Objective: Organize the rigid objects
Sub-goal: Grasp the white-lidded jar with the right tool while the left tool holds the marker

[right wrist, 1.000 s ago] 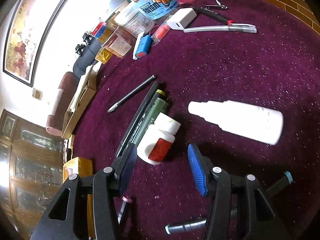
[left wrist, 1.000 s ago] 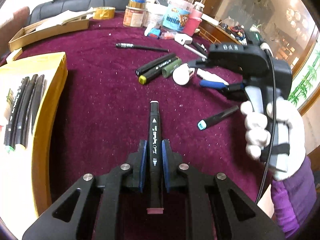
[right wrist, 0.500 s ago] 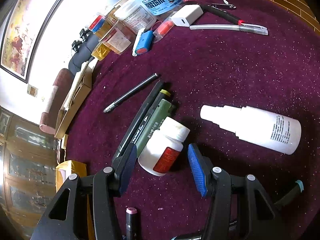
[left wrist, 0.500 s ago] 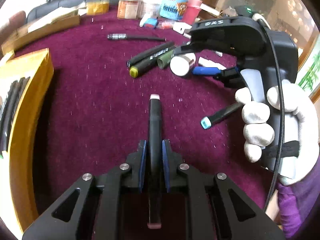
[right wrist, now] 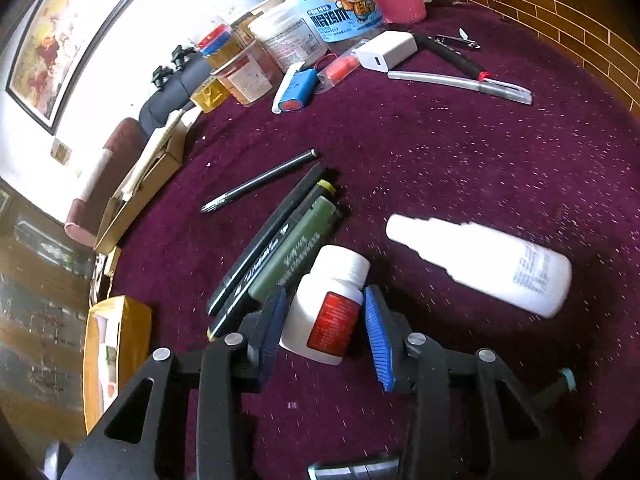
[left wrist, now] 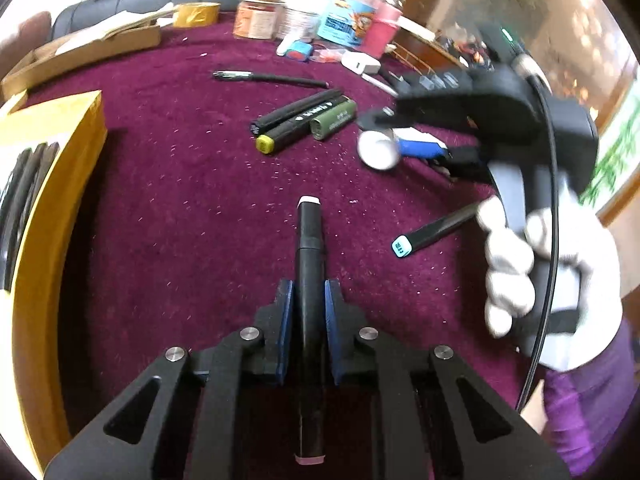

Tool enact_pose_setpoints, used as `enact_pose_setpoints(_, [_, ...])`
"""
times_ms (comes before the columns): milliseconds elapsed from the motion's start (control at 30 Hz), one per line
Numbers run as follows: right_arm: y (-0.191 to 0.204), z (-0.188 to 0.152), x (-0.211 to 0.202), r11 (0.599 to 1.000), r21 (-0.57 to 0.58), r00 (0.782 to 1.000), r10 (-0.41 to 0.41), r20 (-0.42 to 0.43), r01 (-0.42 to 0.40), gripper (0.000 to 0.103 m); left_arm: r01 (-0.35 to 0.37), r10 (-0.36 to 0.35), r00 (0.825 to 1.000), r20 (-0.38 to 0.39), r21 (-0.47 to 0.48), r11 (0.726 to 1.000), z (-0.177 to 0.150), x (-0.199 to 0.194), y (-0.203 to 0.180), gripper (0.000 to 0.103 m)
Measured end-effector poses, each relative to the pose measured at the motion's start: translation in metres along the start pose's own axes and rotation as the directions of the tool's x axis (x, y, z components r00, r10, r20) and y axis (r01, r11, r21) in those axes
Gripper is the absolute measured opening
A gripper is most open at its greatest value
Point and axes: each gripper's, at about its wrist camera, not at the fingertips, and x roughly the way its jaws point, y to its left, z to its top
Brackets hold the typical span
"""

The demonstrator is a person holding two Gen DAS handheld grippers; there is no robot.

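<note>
My left gripper is shut on a black marker with pink caps, held lengthwise above the purple cloth. A small white pill bottle with a red label lies on its side between the blue pads of my right gripper. The right jaws are closing, and both pads meet the bottle's sides. In the left wrist view the right gripper, in a white-gloved hand, pinches the bottle's white cap.
A yellow box holding dark markers stands at the left. Three markers lie just left of the bottle, and a white spray bottle lies to its right. A teal-capped marker, a black pen and jars are further off.
The right jaws have narrowed from wide apart onto the pill bottle, and that gripper has rolled a little. The left gripper keeps its hold on the marker.
</note>
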Motion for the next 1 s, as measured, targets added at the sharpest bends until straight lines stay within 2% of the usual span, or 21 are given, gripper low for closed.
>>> enact_pose_setpoints(300, [-0.002,-0.022,-0.034,0.997,-0.033,0.997,0.074,0.031,-0.073,0.025,0.089,-0.085,0.993,0.076,-0.051,0.995,-0.007,-0.039,0.0,0.013])
enact_pose_setpoints(333, [0.001,-0.025,-0.037,0.996,-0.044,0.996,0.084,0.033,-0.083,0.01,0.093,-0.089,0.992,0.089,-0.048,0.994,-0.007,-0.044,-0.001,0.013])
enact_pose_setpoints(367, [0.003,-0.028,-0.039,0.994,-0.057,0.995,0.094,0.028,-0.092,0.005,0.098,-0.093,0.99,0.102,-0.045,0.994,-0.007,-0.048,-0.001,0.013])
enact_pose_setpoints(533, [0.014,-0.038,-0.049,0.99,-0.102,0.994,0.1,0.046,-0.095,0.005,0.117,-0.111,0.982,0.154,-0.033,0.993,-0.012,-0.073,-0.002,0.013])
enact_pose_setpoints(567, [0.015,-0.04,-0.051,0.989,-0.116,0.994,0.095,0.055,-0.088,0.006,0.122,-0.115,0.98,0.161,-0.033,0.992,-0.012,-0.076,-0.001,0.013])
enact_pose_setpoints(600, [0.017,-0.042,-0.053,0.988,-0.133,0.995,0.086,0.053,-0.078,0.012,0.125,-0.118,0.979,0.167,-0.034,0.992,-0.013,-0.078,0.0,0.013])
enact_pose_setpoints(633, [0.017,-0.044,-0.053,0.987,-0.141,0.996,0.082,0.047,-0.075,0.026,0.13,-0.122,0.977,0.174,-0.035,0.991,-0.013,-0.081,0.001,0.013])
enact_pose_setpoints(667, [0.017,-0.046,-0.053,0.986,-0.15,0.996,0.081,0.039,-0.074,0.035,0.136,-0.127,0.976,0.18,-0.037,0.99,-0.013,-0.084,0.003,0.013])
enact_pose_setpoints(700, [0.017,-0.048,-0.054,0.984,-0.159,0.996,0.082,0.037,-0.075,0.05,0.144,-0.134,0.974,0.185,-0.041,0.989,-0.012,-0.085,0.004,0.013])
enact_pose_setpoints(733, [0.017,-0.05,-0.055,0.983,-0.167,0.996,0.083,0.041,-0.075,0.053,0.151,-0.14,0.972,0.19,-0.043,0.988,-0.013,-0.086,0.005,0.013])
enact_pose_setpoints(833, [0.02,-0.055,-0.057,0.979,-0.195,0.996,0.076,0.047,-0.066,0.053,0.169,-0.156,0.967,0.202,-0.048,0.984,-0.014,-0.091,0.008,0.013])
enact_pose_setpoints(1000, [0.033,-0.063,-0.044,0.959,-0.284,0.999,0.006,0.049,0.008,0.053,0.178,-0.164,0.966,0.198,-0.055,0.983,-0.016,-0.089,0.01,0.013])
